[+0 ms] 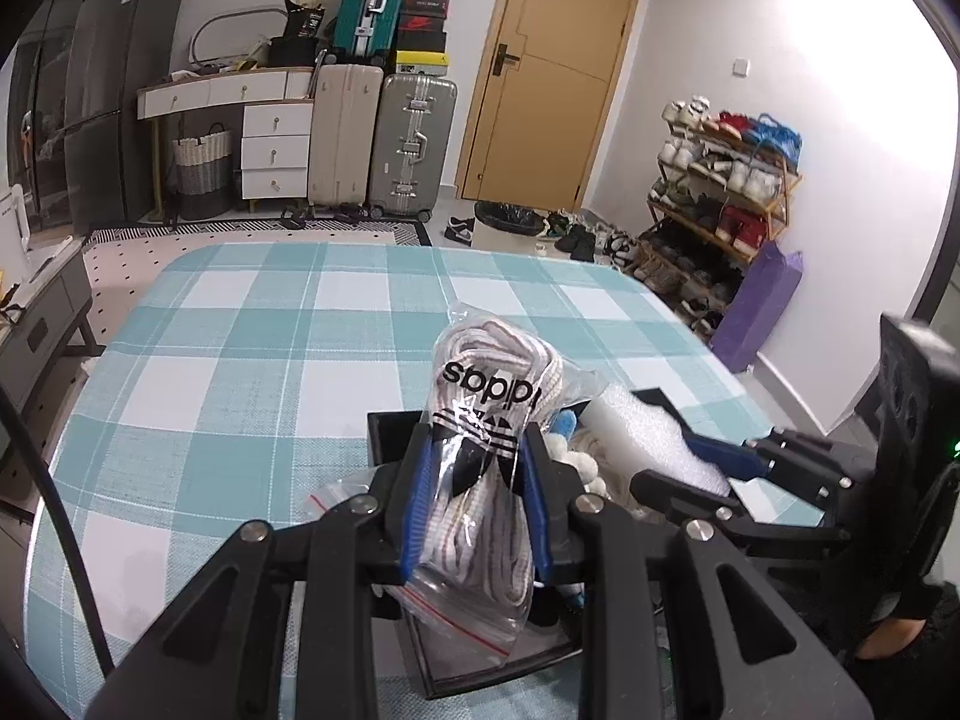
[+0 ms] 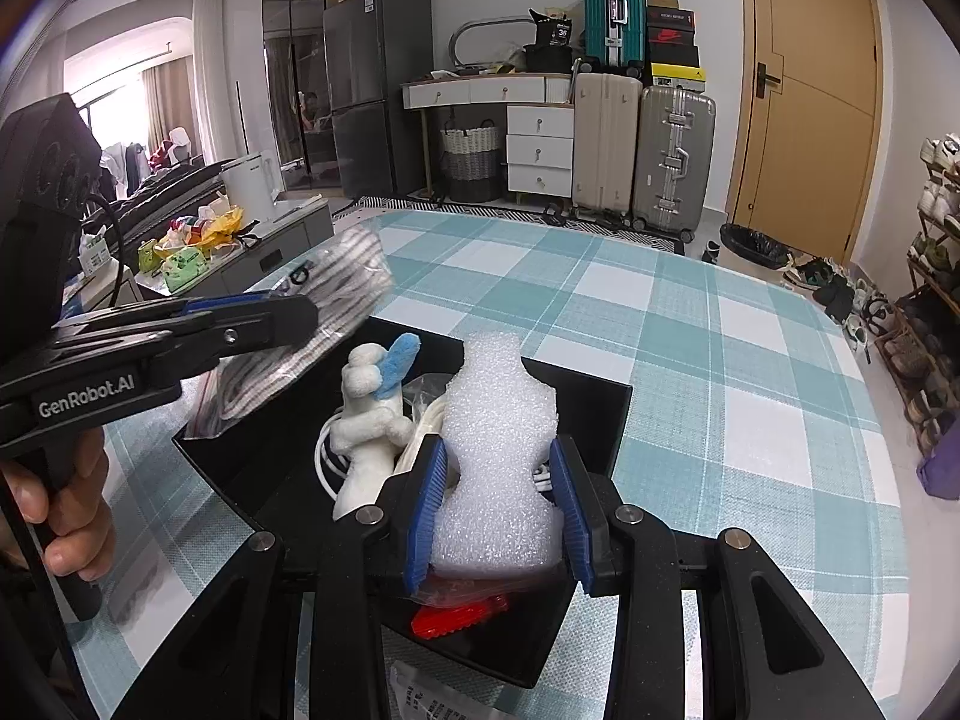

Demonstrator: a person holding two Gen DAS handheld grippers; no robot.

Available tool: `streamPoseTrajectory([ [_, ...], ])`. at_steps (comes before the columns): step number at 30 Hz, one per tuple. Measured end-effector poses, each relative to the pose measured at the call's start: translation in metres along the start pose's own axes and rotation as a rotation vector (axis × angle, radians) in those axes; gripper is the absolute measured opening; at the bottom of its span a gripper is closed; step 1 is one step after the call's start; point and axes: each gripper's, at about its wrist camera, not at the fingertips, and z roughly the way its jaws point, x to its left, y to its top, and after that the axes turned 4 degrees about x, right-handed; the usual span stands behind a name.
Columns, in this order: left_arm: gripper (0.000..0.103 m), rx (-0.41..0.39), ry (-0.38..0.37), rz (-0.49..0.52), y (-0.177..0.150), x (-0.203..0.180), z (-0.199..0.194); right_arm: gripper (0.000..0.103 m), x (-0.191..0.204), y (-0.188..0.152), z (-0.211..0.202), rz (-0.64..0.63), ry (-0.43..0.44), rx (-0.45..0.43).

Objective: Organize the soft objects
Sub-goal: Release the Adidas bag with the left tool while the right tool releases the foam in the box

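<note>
White foam (image 2: pixel 495 456) was what the right tool (image 2: pixel 498 504) had, squeezed between its blue pads (image 2: pixel 427 504) with the jaws drawn in close around it, and the piece sat upright right over the black tray (image 2: pixel 594 414) on the table (image 2: pixel 720 360) with the teal and white check cloth. The left tool (image 1: pixel 477 480) was clamped nearly shut on a clear zip bag of laces (image 1: pixel 480 450), white with thin stripes, a black logo printed on the plastic and a red seal strip at its lower end. That bag was held up off the table, above the near-left part of the tray as the right wrist view showed it. Inside the tray lay a small white plush toy (image 2: pixel 369 420) with a blue bit on top, a coil of white cord (image 2: pixel 327 456) just beside it, and something red (image 2: pixel 459 621) in plastic down under the foam. A hand (image 2: pixel 66 510) gripped the left tool's handle at the left edge. Further back stood suitcases (image 1: pixel 384 144), a white drawer unit (image 1: pixel 276 150), a wooden door (image 1: pixel 552 66) and a loaded shoe rack (image 1: pixel 720 192).
</note>
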Motion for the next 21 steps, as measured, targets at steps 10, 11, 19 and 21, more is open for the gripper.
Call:
streamPoseTrajectory([
  [10,0.025,0.092,-0.003,0.057,-0.012,-0.013,0.017,0.036,0.001,0.001,0.002,-0.007,0.006,0.002],
  [11,0.025,0.084,0.012,0.076,-0.015,-0.016,0.017,0.036,0.002,0.001,0.002,-0.009,0.008,0.004],
  [19,0.028,0.098,0.021,0.109,-0.017,-0.019,0.018,0.036,0.007,-0.001,0.005,-0.032,0.0,0.016],
  [21,0.036,0.098,0.007,0.112,-0.017,-0.019,0.016,0.036,0.006,-0.001,0.002,-0.034,-0.004,0.001],
])
